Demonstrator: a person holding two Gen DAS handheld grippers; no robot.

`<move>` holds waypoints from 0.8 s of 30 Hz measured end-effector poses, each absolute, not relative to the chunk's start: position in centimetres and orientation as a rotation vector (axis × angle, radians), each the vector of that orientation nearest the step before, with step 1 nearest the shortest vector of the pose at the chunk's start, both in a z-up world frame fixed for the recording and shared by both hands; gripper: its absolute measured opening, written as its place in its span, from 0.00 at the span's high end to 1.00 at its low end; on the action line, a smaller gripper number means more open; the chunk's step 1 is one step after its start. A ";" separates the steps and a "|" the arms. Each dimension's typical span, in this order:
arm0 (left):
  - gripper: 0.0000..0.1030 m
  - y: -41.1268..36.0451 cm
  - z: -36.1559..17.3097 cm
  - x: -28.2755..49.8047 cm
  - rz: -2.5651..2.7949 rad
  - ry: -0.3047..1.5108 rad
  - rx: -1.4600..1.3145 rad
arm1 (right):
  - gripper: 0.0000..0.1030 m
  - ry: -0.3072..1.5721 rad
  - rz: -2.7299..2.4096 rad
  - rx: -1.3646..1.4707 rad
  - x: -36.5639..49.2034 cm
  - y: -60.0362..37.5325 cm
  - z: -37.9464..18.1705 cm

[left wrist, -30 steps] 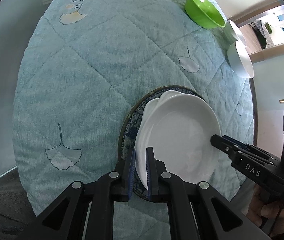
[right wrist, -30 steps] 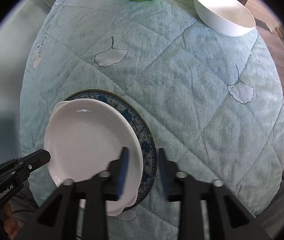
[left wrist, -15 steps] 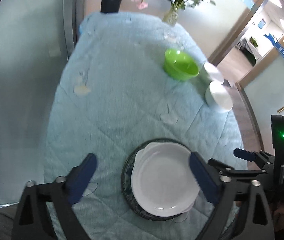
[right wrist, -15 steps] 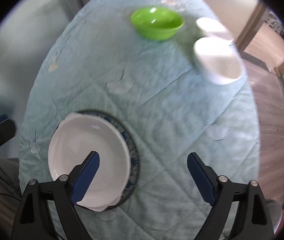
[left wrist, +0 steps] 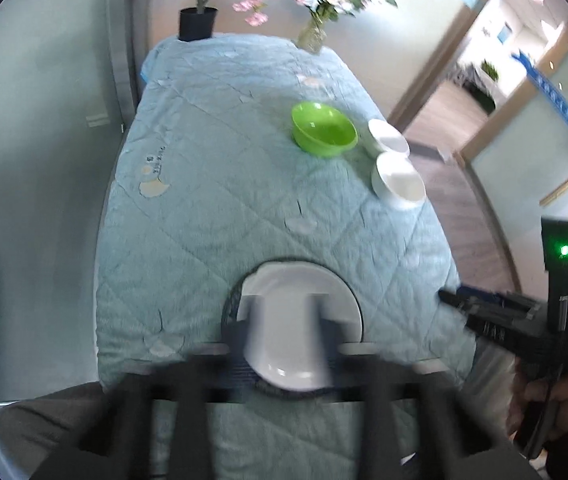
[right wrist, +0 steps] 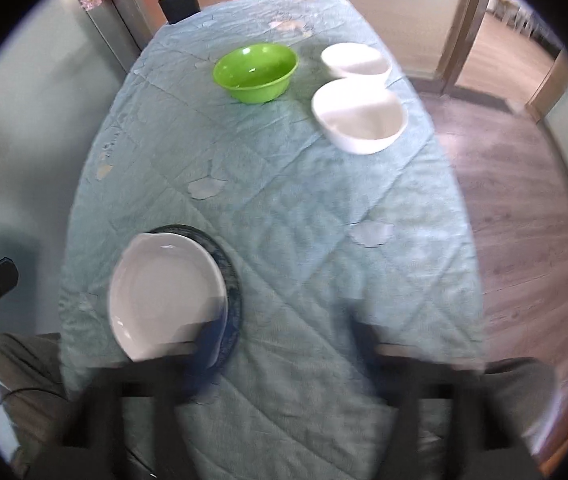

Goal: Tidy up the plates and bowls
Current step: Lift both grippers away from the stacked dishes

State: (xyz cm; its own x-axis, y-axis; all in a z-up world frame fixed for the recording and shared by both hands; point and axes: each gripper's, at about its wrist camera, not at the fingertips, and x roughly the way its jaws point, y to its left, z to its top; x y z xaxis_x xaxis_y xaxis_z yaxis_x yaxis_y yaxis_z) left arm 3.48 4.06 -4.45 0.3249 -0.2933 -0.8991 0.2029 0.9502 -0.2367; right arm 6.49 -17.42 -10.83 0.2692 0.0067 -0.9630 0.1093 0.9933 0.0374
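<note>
A white plate (left wrist: 298, 312) (right wrist: 166, 296) lies on a dark blue patterned plate (right wrist: 234, 300) at the near end of the table. A green bowl (left wrist: 323, 129) (right wrist: 255, 72) and two white bowls (left wrist: 398, 179) (right wrist: 360, 116) stand at the far right. My left gripper (left wrist: 284, 344) is blurred, its fingers apart, raised above the near rim of the white plate and holding nothing. My right gripper (right wrist: 284, 344) is blurred, open and empty, raised over the cloth right of the plates. It also shows in the left wrist view (left wrist: 496, 316).
The table carries a quilted light blue cloth (left wrist: 224, 200). A black pot with pink blossoms (left wrist: 198, 24) and a glass vase (left wrist: 310, 38) stand at the far end. Wooden floor (right wrist: 524, 200) lies to the right. Someone's legs are at the near edge.
My left gripper let go of the white plate, which now lies flat on the blue plate. Both grippers opened and pulled back and up from the table.
</note>
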 end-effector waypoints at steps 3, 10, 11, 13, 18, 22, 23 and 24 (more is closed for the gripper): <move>0.95 3.1 -2.8 2.3 -0.325 1.141 -0.051 | 0.86 1.262 -0.049 0.132 5.7 -17.9 -9.6; 0.08 1.7 0.5 0.9 -0.247 1.022 0.025 | 0.01 1.137 -0.019 0.160 4.6 -18.6 -6.3; 0.08 1.5 0.4 0.9 -0.244 1.035 0.037 | 0.01 1.143 -0.013 0.168 4.5 -18.7 -6.2; 0.08 1.4 0.2 1.0 -0.245 1.050 0.038 | 0.01 1.160 -0.005 0.180 4.5 -19.0 -6.5; 0.08 2.4 -2.1 1.5 -0.261 1.134 -0.043 | 0.01 1.262 0.058 0.232 4.0 -18.5 -9.3; 0.08 3.9 -4.5 1.9 -0.235 1.209 -0.101 | 0.01 1.405 0.108 0.200 3.7 -16.3 -13.9; 0.08 4.2 -4.8 2.0 -0.228 1.214 -0.105 | 0.02 1.432 0.128 0.177 3.6 -15.3 -15.0; 0.08 4.7 -5.1 2.0 -0.216 1.217 -0.106 | 0.03 1.442 0.145 0.157 3.5 -14.6 -15.7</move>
State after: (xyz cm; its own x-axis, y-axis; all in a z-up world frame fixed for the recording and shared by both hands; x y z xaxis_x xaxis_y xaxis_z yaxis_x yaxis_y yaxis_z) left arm 2.03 4.67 -5.07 0.3294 -0.2214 -0.9179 0.1083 0.9746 -0.1962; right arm 3.47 -14.56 -15.69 0.1228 0.1936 -0.9734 -0.0041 0.9809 0.1945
